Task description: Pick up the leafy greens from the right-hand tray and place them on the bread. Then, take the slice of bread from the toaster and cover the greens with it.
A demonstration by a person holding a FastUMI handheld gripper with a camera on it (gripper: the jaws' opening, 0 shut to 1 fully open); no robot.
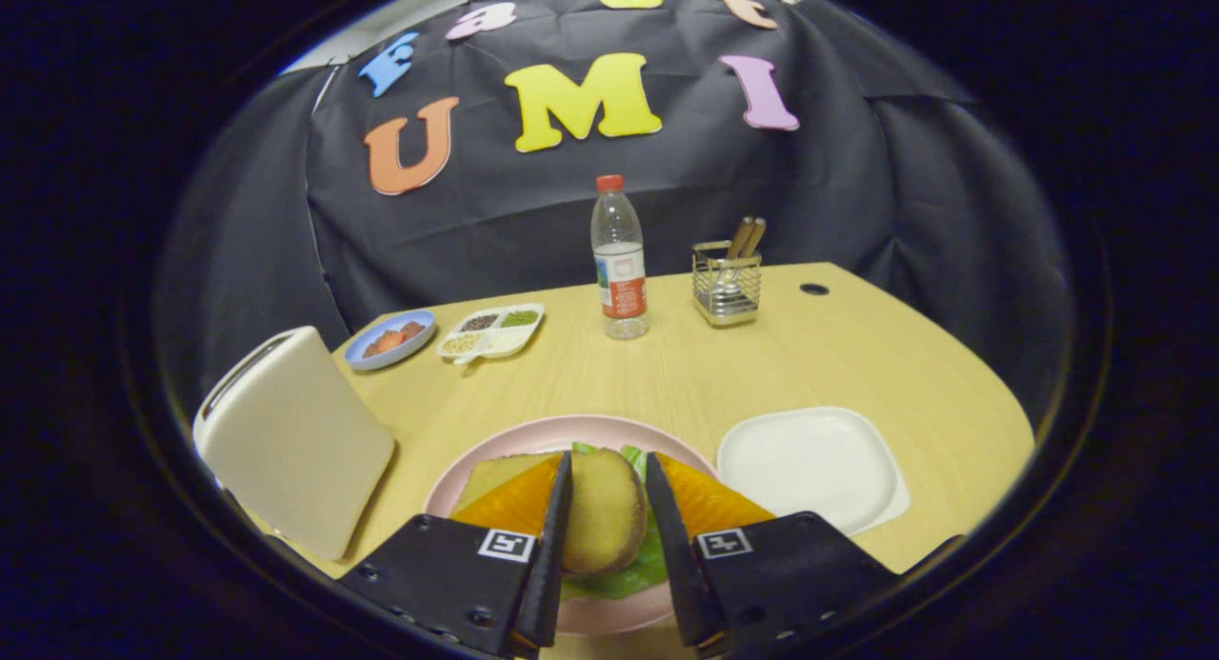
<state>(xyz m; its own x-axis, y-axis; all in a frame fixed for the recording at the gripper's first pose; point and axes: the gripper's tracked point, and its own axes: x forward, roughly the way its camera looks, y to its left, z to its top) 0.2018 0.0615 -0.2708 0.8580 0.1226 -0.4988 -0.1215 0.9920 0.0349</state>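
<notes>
Golden-brown and rounded at the crust, the slice of bread (602,508) stands on edge between my tool's (608,522) two fingers, which I see pressed against its flat sides, so I am grasping it. It hangs just above the leafy greens (629,570), whose ruffled green edges peek out below and behind the slice. Those greens lie on a second, paler piece of bread (495,474) on the pink plate (495,450), directly under the fingers.

Just beside the pink plate, on its right, sits the white square tray (809,465). To the left stands the cream toaster (290,441), tilted in my view, with its slot showing along the top edge. Farther back on the wooden table (762,365), a blue dish (390,339) holds reddish-orange pieces, and next to it a white divided dish (491,332) carries dark, green and pale grains in separate compartments. A clear water bottle (618,260) with a red cap stands near the middle, and a wire holder (727,284) with wooden-handled utensils stands to its right.
</notes>
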